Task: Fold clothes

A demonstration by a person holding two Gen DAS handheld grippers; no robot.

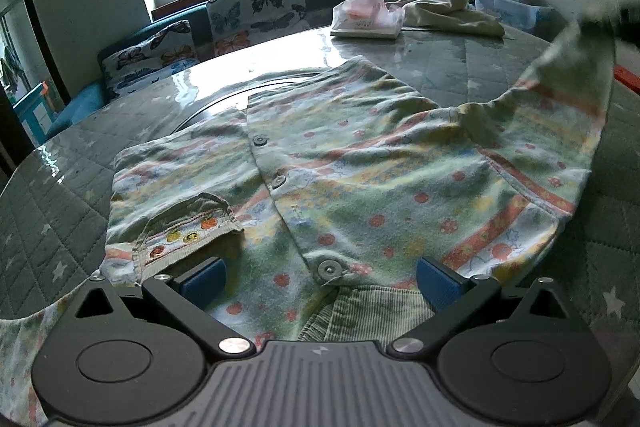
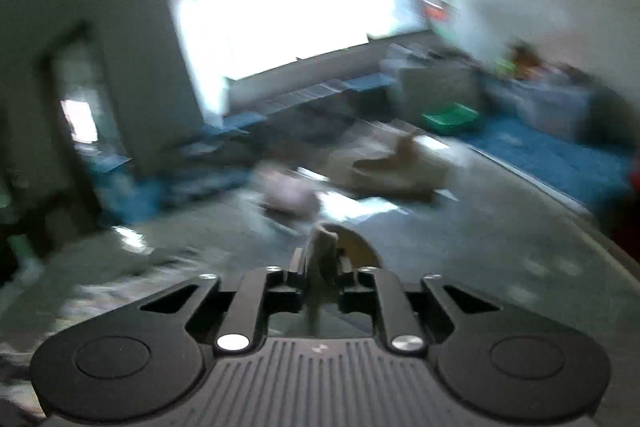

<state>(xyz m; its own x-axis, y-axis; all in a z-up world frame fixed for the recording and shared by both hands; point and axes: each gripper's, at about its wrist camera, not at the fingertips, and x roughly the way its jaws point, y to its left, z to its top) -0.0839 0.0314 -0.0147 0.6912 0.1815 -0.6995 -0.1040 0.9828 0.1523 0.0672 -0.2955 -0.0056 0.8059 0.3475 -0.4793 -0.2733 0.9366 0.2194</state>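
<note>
A small green button-front top (image 1: 360,179) with orange dots and stripes lies front up on the quilted table cover (image 1: 60,195). Its left sleeve is folded across the body, the fruit-trimmed cuff (image 1: 188,231) lying near my left gripper (image 1: 320,279). That gripper is open, its blue pads (image 1: 204,279) spread wide just above the collar end with nothing pinched. The other sleeve (image 1: 568,75) is lifted off the table toward the upper right, where my right gripper (image 1: 616,21) appears as a dark blur. In the blurred right wrist view, my right gripper (image 2: 320,263) is shut on a strip of the sleeve fabric (image 2: 322,239).
At the far side of the round table lie a tissue pack (image 1: 366,15) and a crumpled beige cloth (image 1: 448,13). A bench with butterfly cushions (image 1: 256,11) runs under the window. Clear plastic bins (image 1: 508,7) and toys stand at the back right.
</note>
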